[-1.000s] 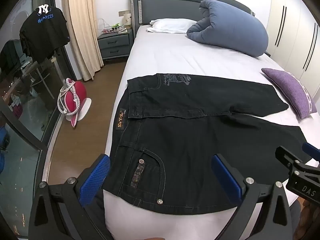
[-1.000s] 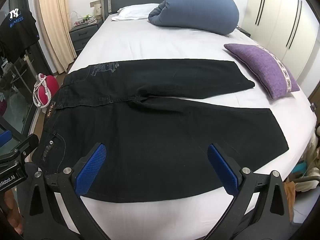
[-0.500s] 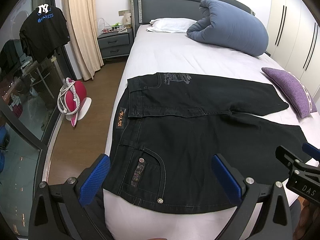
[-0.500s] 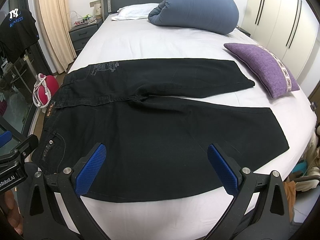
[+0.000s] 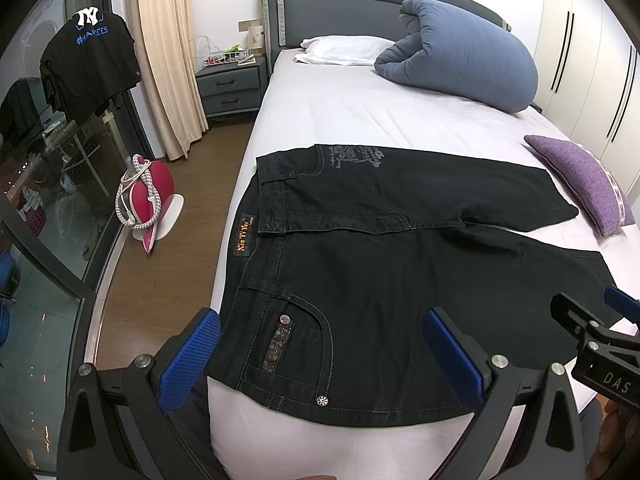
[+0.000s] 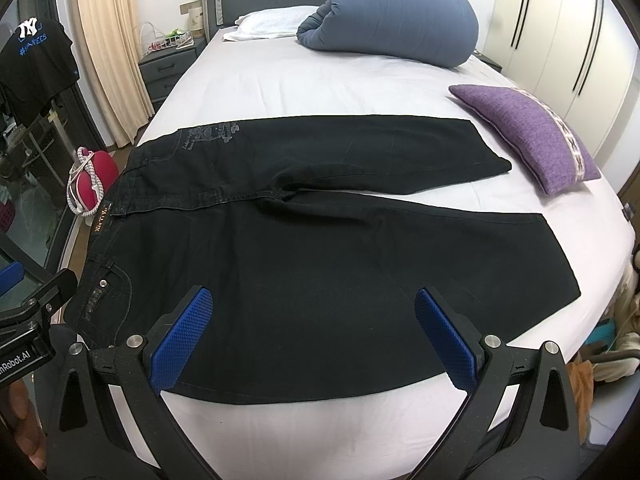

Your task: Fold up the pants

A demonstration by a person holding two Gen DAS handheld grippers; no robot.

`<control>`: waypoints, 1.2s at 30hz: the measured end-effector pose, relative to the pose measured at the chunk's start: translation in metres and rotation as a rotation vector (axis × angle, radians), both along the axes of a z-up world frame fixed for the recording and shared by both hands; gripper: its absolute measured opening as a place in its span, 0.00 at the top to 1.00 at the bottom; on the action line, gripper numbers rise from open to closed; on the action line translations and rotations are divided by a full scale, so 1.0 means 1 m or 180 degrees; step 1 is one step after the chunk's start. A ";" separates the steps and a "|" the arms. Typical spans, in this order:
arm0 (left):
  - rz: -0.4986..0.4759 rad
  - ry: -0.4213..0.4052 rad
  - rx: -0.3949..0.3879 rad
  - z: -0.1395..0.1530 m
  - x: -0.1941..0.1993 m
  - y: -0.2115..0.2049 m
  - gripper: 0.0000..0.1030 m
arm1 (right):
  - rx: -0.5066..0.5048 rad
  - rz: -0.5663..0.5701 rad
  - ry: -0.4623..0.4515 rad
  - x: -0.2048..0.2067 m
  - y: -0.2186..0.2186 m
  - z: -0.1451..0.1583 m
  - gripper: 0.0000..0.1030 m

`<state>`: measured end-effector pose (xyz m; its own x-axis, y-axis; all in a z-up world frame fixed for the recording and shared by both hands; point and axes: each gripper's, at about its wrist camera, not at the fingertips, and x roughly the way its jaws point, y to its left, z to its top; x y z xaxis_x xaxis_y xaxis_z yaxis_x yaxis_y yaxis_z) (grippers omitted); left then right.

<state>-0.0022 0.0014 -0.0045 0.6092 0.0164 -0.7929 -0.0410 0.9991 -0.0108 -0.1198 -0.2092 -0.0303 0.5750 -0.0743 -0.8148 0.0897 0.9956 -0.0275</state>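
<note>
Black pants point(image 5: 380, 264) lie flat across the white bed point(image 5: 340, 120), waistband at the left bed edge, both legs spread toward the right; they also show in the right wrist view point(image 6: 320, 248). My left gripper point(image 5: 320, 356) is open and empty, held above the near waist pocket. My right gripper point(image 6: 312, 336) is open and empty above the near leg's lower edge. The right gripper's body shows at the right of the left wrist view point(image 5: 600, 344), and the left gripper's body shows at the left of the right wrist view point(image 6: 28, 320).
A purple cushion point(image 6: 524, 132) lies at the bed's right side. A rolled blue duvet point(image 5: 460, 56) and a white pillow point(image 5: 344, 50) sit at the head. A red iron on a stand point(image 5: 148, 200) is on the wooden floor left of the bed, beside a nightstand point(image 5: 230, 88).
Both grippers have shifted only slightly; the pants lie as before.
</note>
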 end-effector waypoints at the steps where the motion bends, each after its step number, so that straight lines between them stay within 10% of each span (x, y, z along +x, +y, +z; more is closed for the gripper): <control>1: -0.0002 0.0000 0.0001 0.000 0.000 0.000 0.00 | -0.0001 0.0005 0.0002 0.000 0.001 -0.001 0.00; 36: -0.0012 0.0011 -0.0003 -0.002 0.000 0.000 0.00 | 0.0012 0.0032 0.0043 0.005 0.005 -0.008 0.00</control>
<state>-0.0025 0.0010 -0.0060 0.6064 0.0135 -0.7950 -0.0373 0.9992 -0.0115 -0.1145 -0.2043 -0.0381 0.5647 -0.0655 -0.8227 0.0793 0.9965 -0.0249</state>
